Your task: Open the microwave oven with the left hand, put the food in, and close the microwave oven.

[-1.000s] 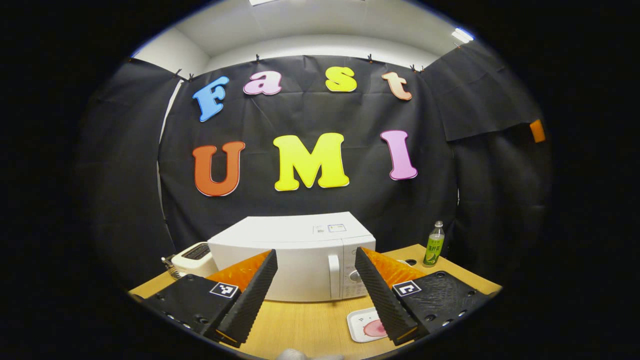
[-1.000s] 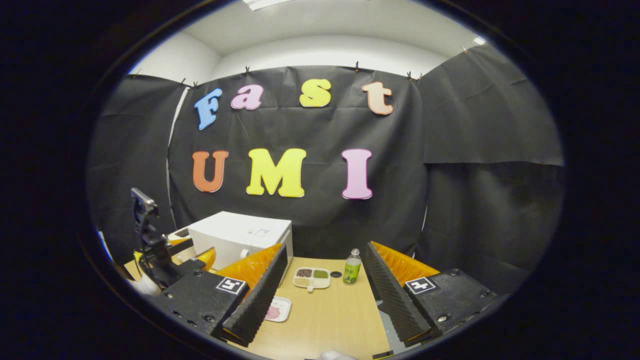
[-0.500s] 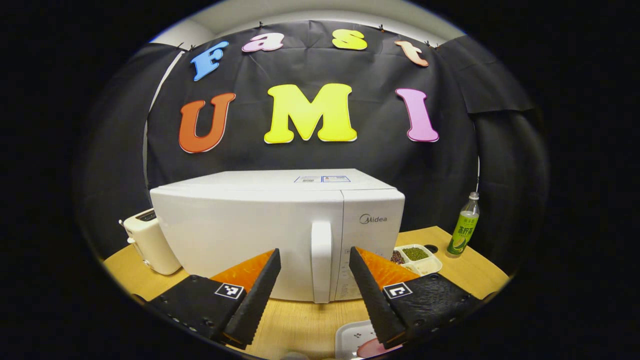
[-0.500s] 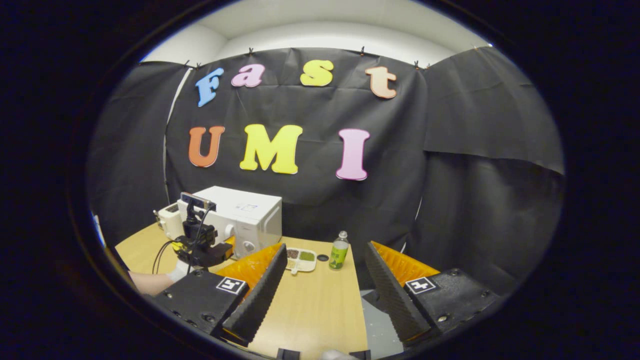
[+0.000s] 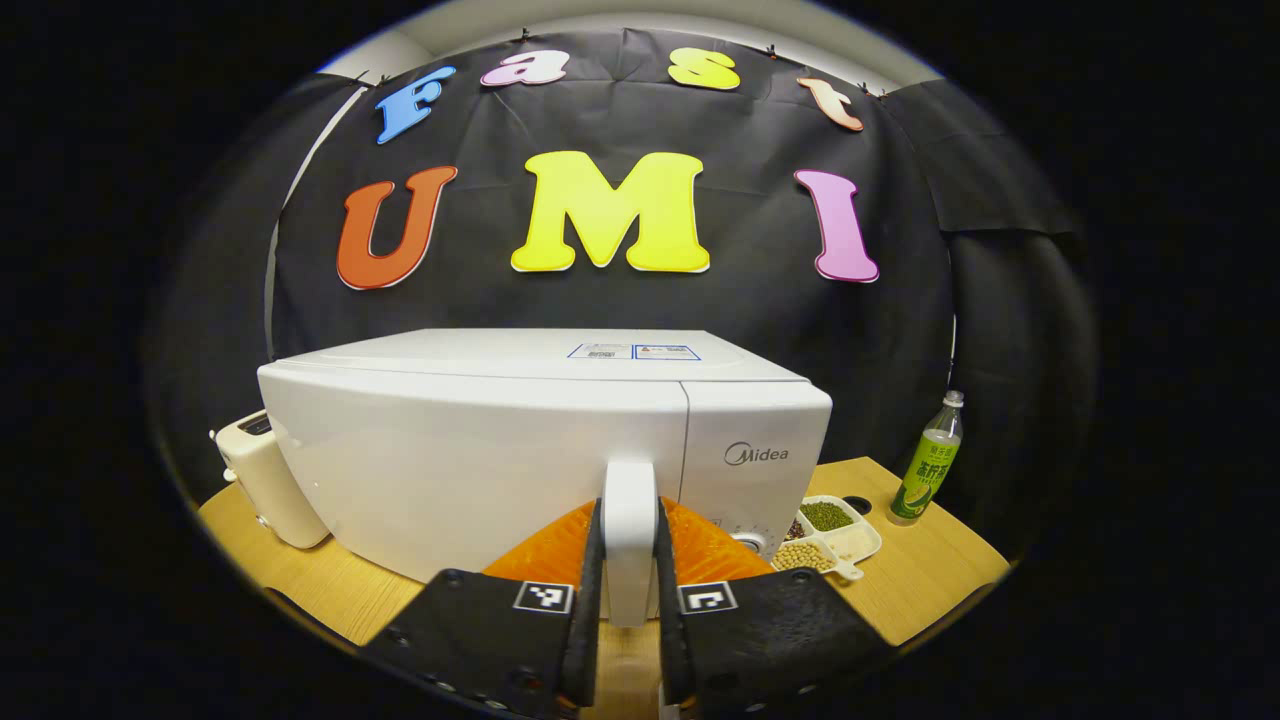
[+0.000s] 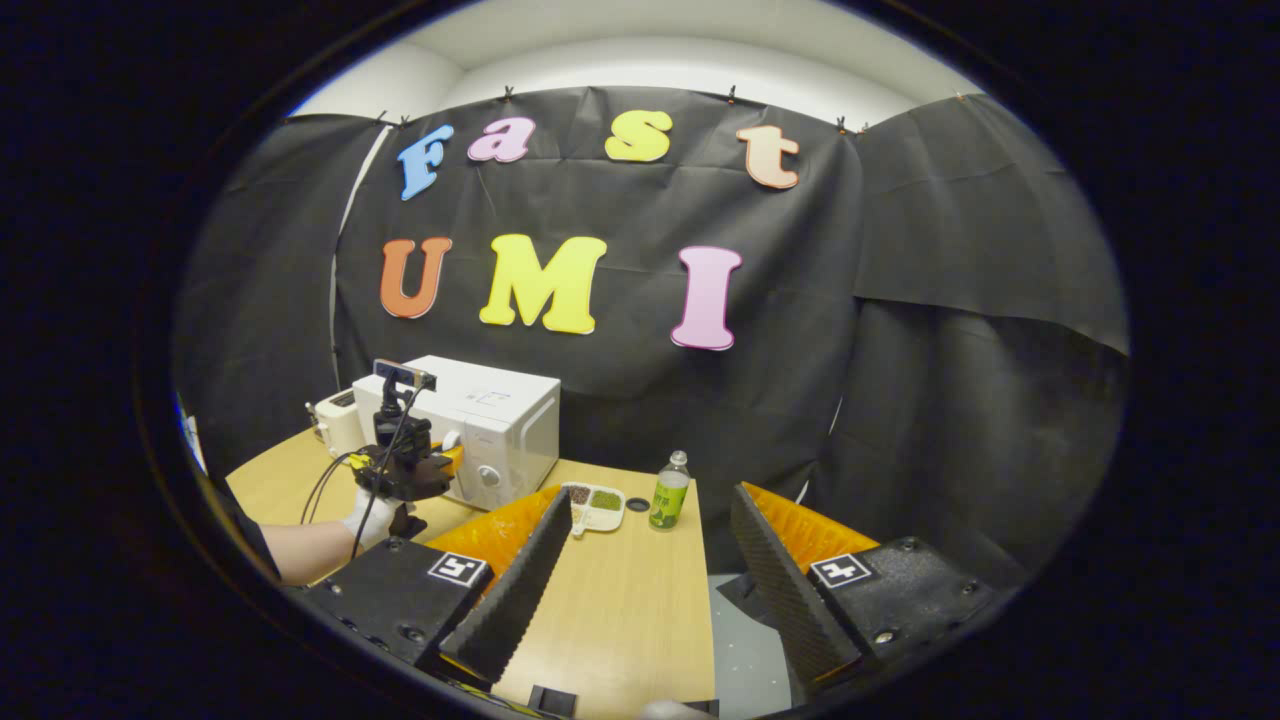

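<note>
At lower centre, the left gripper (image 5: 629,560) clamps both fingers on the microwave (image 5: 470,450) door handle (image 5: 630,530). The right gripper (image 6: 650,590) hangs spread wide at the bottom of its view.

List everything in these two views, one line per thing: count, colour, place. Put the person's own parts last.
microwave oven: one, white, on the table, door closed
door handle: one, white, upright on the microwave oven's front, between the left gripper's fingers
toaster: one, cream, on the table beside the microwave oven
divided tray: one, white, holding green, brown and pale grains, on the table by the microwave oven's control side
bottle: one, green with a white cap, upright near the table's far edge
table: one, light wood
left gripper: one, black and orange, shut on the door handle
right gripper: one, black and orange, open above the table
hand: one, white-gloved, holding the left gripper
</note>
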{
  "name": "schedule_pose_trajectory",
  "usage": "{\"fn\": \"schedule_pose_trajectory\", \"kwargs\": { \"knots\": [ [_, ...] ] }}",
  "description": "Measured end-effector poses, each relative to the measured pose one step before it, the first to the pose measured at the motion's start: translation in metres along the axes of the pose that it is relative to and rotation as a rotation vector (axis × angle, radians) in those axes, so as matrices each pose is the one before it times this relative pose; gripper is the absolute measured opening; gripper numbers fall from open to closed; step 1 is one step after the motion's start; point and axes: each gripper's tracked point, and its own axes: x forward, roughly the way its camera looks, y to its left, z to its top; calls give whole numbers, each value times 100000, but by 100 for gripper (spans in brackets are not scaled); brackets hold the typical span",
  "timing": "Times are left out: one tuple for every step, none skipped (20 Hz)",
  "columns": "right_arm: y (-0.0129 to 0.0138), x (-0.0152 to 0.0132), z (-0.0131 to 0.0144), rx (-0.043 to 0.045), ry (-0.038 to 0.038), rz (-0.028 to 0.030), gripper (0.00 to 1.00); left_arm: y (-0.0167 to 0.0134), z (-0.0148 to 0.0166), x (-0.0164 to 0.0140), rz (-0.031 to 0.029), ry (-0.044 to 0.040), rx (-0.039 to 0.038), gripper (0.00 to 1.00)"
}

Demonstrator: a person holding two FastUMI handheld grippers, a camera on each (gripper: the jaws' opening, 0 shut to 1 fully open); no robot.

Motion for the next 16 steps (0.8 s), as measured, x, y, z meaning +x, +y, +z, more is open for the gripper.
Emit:
{"fn": "schedule_pose_trajectory", "kwargs": {
  "knots": [
    [28, -97, -40, 435, 18, 382, 96, -71, -129, -239, -613, 472, -1702, 20],
    [42, -63, -16, 609, -13, 332, 100, 112, -5, -59, -213, 633, -933, 15],
    [29, -204, 51, 409, -154, 138, 100, 5, 107, -185, 8, -59, -178, 6],
    [-65, -215, -92, 175, -42, -5, 97, -51, -51, -67, -189, 669, 124, 7],
    [-12, -227, 42, -7, -373, 44, 97, -31, -93, 25, -155, 476, 107, 1],
    [-3, -255, 93, -264, -430, -333, 100, -11, -146, -181, -182, 769, 30, 1],
    [112, -172, 191, -63, -239, 39, 100, 36, -430, -905, 63, 627, -571, 1],
    [245, -186, 46, 121, -567, 225, 96, 148, -25, -965, -1065, -521, 1274, 1],
    [370, -124, 185, 59, -426, 620, 96, 196, -79, -1229, -1127, -1366, 764, 1],
    [566, -231, -83, -21, -114, 898, 96, 285, -569, -1282, -1064, 1029, 135, 0],
    [658, -36, 101, 447, -374, 1120, 96, 292, -271, -1457, -1007, -334, 690, 1],
    [793, -127, 134, 692, -431, 1351, 100, 477, -406, -1596, -270, 696, 559, 1],
    [830, -89, 222, 660, -433, 1223, 100, 521, -290, -1585, 321, 272, 1153, 1],
    [790, -67, -16, 349, -412, 1155, 100, 745, -416, -1505, 373, 622, 1497, 1],
    [866, -216, 80, 84, -165, 1201, 96, 835, -360, -1710, 962, 684, 1301, 1],
    [741, -148, 6, 123, -305, 1004, 100, 856, -479, -1408, 596, 748, 567, 2]
  ]
}}
